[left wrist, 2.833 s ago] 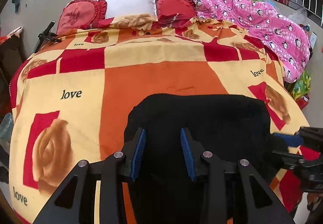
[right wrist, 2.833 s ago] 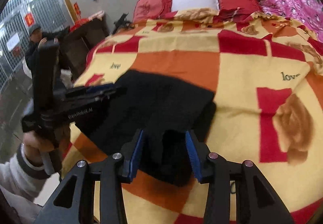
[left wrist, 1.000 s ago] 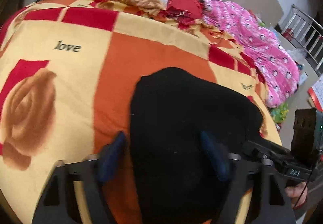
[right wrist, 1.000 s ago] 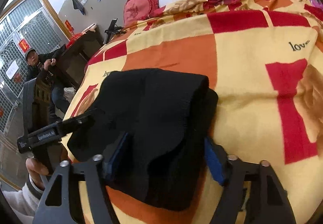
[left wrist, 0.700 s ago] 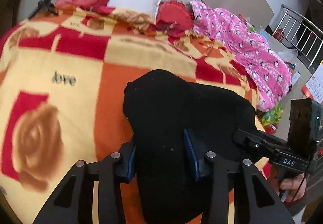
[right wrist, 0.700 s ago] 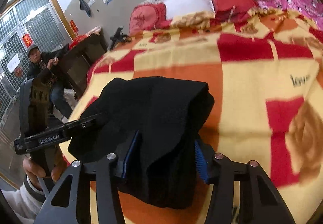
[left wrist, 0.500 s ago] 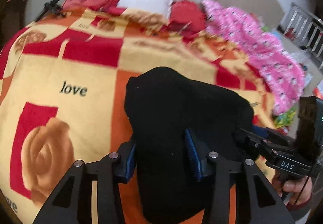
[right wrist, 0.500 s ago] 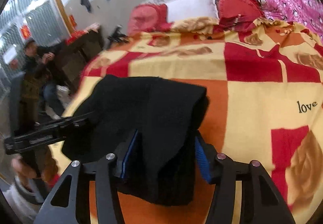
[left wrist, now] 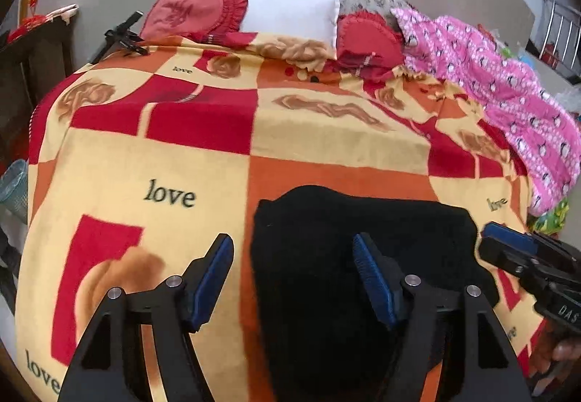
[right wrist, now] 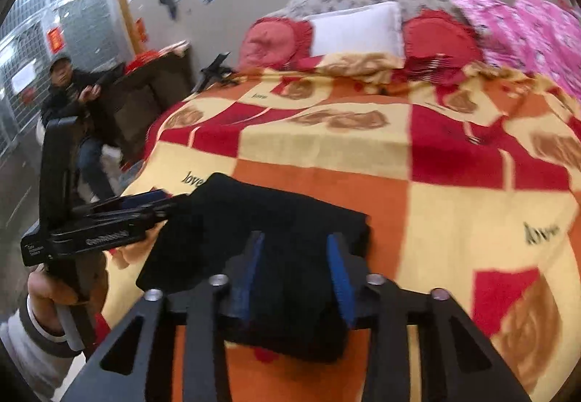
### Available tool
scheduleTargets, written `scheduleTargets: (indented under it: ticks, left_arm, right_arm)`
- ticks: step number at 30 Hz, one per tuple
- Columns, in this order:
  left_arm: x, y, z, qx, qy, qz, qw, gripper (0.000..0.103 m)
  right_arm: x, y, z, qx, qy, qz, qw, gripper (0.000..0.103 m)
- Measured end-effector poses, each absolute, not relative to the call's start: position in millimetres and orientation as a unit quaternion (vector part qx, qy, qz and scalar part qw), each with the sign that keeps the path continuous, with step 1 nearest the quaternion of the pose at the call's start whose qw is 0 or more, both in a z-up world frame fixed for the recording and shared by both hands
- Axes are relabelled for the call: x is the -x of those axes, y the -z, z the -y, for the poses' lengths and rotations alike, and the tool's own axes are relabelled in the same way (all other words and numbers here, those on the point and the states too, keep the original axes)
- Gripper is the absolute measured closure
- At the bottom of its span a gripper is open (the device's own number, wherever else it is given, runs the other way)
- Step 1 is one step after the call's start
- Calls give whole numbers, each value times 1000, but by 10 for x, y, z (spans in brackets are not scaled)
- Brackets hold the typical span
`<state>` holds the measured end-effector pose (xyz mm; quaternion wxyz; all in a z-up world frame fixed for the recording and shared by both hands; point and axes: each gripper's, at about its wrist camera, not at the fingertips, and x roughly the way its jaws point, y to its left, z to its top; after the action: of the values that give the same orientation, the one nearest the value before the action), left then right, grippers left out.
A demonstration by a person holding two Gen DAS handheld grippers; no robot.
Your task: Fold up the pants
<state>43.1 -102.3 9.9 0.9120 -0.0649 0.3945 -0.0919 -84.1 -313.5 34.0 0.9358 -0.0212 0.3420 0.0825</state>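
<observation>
The folded black pants (left wrist: 348, 257) lie on the near orange square of the blanket (left wrist: 152, 162), directly ahead of both grippers. The left gripper (left wrist: 292, 278), its jaws just opened and spread, straddles the pants' left edge without pressing; the right gripper (right wrist: 296, 271), its jaws just narrowed, has cloth between the pads, grip uncertain, and seems nearer. The blanket reads "love" left of the pants.

black pants (left wrist: 348, 257); blanket (left wrist: 326, 144) red, orange, yellow checks; pink penguin-print cloth (left wrist: 508, 90); white pillow (left wrist: 290, 17).
</observation>
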Motion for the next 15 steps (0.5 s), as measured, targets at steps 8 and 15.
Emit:
scheduleTargets:
  ticks: [8, 15]
  left_arm:
    - [-638, 96, 1276, 47, 86, -413, 906, 29]
    - [-410, -52, 1136, 44, 81, -398, 913, 36]
  right_arm:
    - [531, 60, 3321, -9, -60, -372, 926, 77]
    - [901, -159, 3094, 39, -68, -369, 926, 68]
